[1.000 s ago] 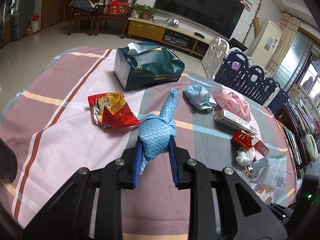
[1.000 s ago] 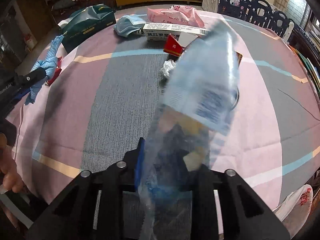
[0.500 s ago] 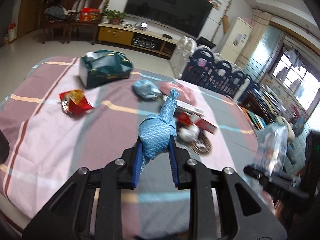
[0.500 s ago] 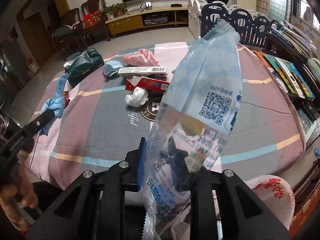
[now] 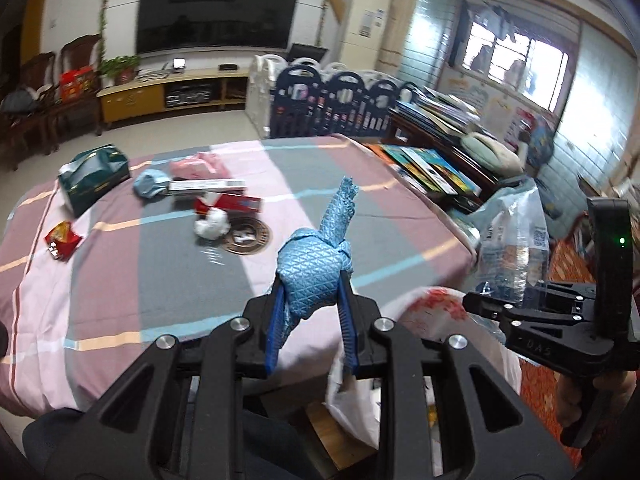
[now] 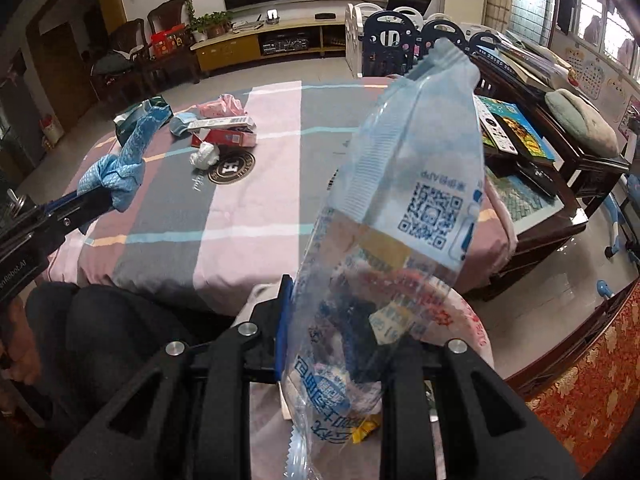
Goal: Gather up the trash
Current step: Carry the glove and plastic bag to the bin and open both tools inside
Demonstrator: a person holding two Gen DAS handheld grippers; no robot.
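My left gripper (image 5: pixel 310 312) is shut on a knotted blue quilted cloth (image 5: pixel 316 268), held in the air past the table's near edge; it also shows in the right wrist view (image 6: pixel 120 172). My right gripper (image 6: pixel 336 320) is shut on a clear plastic wrapper with a QR code (image 6: pixel 404 208), seen at right in the left wrist view (image 5: pixel 516 240). Both hang above a white bag with red print (image 6: pixel 456 312) (image 5: pixel 436 300) below the table edge. On the striped tablecloth (image 5: pixel 160 272) lie a red snack wrapper (image 5: pixel 62 238), a crumpled white tissue (image 5: pixel 212 226) and a blue face mask (image 5: pixel 150 184).
A green tissue pack (image 5: pixel 94 178), a pink packet (image 5: pixel 196 166), a long white box (image 5: pixel 206 186), a red box (image 5: pixel 232 204) and a round brown coaster (image 5: pixel 246 236) sit on the table. A low dark table with books (image 6: pixel 520 136) stands to the right. A person's dark-clothed knees (image 6: pixel 104 328) are at the near edge.
Both grippers have pulled back from the table and swung right with their loads, now off the near edge above the white bag. The table's objects look farther away.
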